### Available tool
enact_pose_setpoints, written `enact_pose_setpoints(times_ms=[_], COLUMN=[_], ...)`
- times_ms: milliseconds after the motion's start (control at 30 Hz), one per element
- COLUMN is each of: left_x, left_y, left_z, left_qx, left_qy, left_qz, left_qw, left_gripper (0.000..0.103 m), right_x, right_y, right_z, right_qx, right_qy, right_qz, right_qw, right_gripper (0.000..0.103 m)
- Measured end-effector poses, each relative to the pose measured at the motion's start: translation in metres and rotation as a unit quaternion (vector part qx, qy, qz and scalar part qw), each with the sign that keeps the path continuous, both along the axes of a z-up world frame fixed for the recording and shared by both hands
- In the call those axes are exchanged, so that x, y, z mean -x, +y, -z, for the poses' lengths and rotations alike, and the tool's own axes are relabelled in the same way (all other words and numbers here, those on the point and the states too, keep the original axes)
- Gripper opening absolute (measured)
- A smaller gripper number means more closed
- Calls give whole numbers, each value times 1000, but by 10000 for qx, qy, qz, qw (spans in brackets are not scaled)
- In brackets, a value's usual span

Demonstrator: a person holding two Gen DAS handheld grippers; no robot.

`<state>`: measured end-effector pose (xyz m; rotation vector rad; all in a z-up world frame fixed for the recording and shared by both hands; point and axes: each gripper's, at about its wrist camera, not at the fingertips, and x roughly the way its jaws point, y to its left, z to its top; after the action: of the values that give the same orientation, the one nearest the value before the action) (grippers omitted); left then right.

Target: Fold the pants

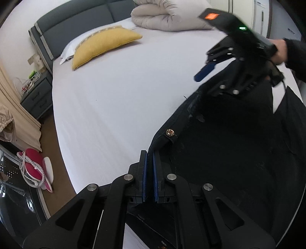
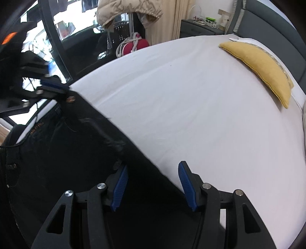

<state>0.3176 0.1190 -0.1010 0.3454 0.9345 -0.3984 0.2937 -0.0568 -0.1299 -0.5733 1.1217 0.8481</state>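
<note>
The pants [image 1: 239, 162] run off the lower right edge of the left wrist view. At upper right the right gripper [image 1: 208, 76] is motion-blurred, one finger hidden. At left of the right wrist view, the left gripper [image 2: 55, 86] is blurred.

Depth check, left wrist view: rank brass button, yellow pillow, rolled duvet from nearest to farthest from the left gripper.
1. brass button, on the pants waistband just ahead of the left gripper.
2. yellow pillow, mid-bed, left.
3. rolled duvet, far end, by the headboard.

White-sheeted bed [image 1: 114, 99], grey headboard [image 1: 76, 24], grey nightstand [image 1: 37, 97], wooden floor [image 1: 50, 153]
</note>
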Motion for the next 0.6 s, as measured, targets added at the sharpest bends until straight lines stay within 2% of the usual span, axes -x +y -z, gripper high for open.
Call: enact_pose_setpoints(times_ms=[33, 133, 200, 300, 467, 600], left_x=[4, 12, 14, -1, 15, 43], left_y=[-2, -7, -9, -3, 4, 9], left_z=[2, 3, -2, 4, 0, -8], left_qx=[-14, 62, 110, 168, 324, 436], left_qy=[-23, -45, -41, -60, -93, -102], left_qz=[8, -30, -80, -167, -320, -443], left_qw=[10000, 10000, 9999, 9997, 9989, 9980], left_gripper=[4, 4, 4, 4, 4, 4], right_x=[-2, -1, 1, 8, 30, 64], right_y=[2, 9, 12, 14, 14, 27], right_z=[2, 7, 10, 5, -21, -37], right_qx=[40, 155, 242, 189, -101, -190], right_qy=[69, 168, 207, 162, -197, -515], right_qz=[-52, -193, -276, -300, -163, -198], right_qw=[10000, 9996, 9991, 9992, 9996, 9983], right_gripper=[53, 35, 13, 10, 8, 8])
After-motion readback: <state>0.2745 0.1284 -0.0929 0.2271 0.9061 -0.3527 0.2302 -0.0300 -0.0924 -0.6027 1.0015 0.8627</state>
